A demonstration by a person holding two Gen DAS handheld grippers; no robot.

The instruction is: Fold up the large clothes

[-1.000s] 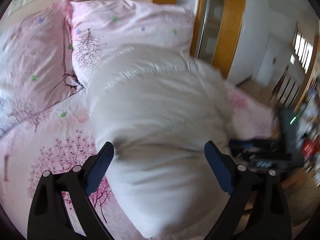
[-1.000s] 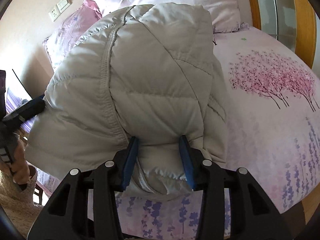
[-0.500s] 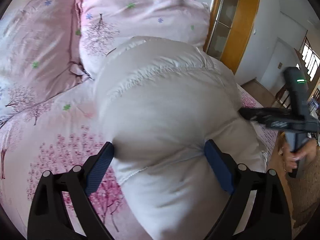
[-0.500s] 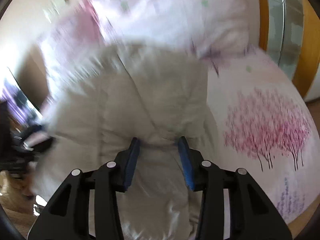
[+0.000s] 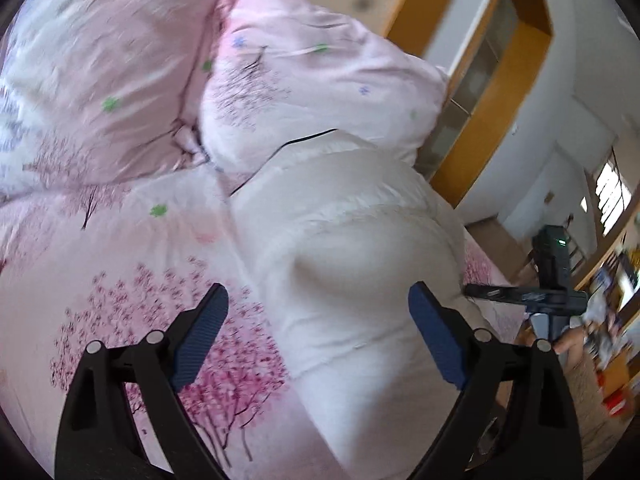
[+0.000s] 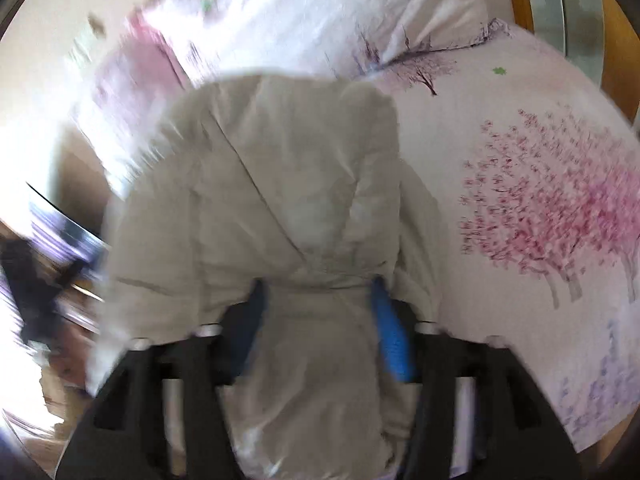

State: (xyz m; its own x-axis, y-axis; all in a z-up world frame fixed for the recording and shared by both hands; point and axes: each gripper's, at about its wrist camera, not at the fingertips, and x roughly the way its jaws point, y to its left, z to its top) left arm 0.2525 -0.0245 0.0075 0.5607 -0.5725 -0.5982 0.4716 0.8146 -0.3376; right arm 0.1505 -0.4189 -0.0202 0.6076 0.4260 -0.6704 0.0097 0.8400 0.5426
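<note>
A puffy off-white down jacket (image 5: 352, 248) lies in a folded bundle on the pink blossom-print bed (image 5: 132, 264). My left gripper (image 5: 316, 336) is open, its blue pads wide apart above the jacket's near end and the bedspread. In the right wrist view the jacket (image 6: 280, 184) fills the middle. My right gripper (image 6: 318, 300) is shut on a bunched fold of the jacket between its blue pads. The right gripper also shows in the left wrist view (image 5: 520, 294) at the jacket's right side.
Two pink pillows (image 5: 320, 84) lie at the bed's head, touching the jacket's far end. A wooden-framed glass door (image 5: 492, 92) stands right of the bed. The bed's edge (image 6: 600, 432) runs at the lower right. Blurred furniture (image 6: 44, 280) sits at left.
The jacket has settled lower onto the bed, nearer the pillows. The left gripper has drawn back and swung left, staying open. The right gripper keeps its hold on the jacket.
</note>
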